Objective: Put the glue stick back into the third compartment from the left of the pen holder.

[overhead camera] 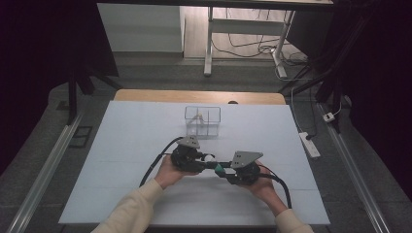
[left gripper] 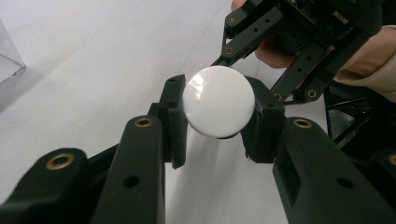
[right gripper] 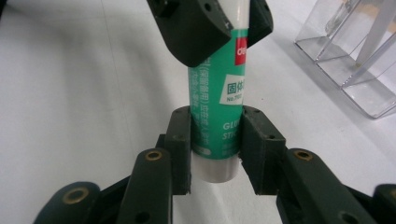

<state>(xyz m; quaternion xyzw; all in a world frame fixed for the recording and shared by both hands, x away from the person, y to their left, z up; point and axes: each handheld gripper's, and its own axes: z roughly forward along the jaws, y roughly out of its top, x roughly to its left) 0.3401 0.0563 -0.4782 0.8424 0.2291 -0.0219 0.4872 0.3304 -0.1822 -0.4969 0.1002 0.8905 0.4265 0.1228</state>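
Spanning level between both hands at centre frame, the green glue stick (right gripper: 218,100) has its white cap (left gripper: 218,101) pinched by the left gripper (left gripper: 218,121) and its base end clamped by the right gripper (right gripper: 217,149).

glue stick (right gripper: 218,116) between left tool (overhead camera: 206,158) and right tool (overhead camera: 224,171), near table (overhead camera: 121,145) front, clear organizer (overhead camera: 202,121) behind

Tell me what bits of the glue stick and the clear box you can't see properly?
- Glue stick label, right gripper view: the left gripper covers its top, and the right gripper hides its sides.
- Glue stick body, left gripper view: hidden behind its own white cap.
- Clear box contents, high view: too small to name; in the right gripper view the picture's edge cuts the box off.
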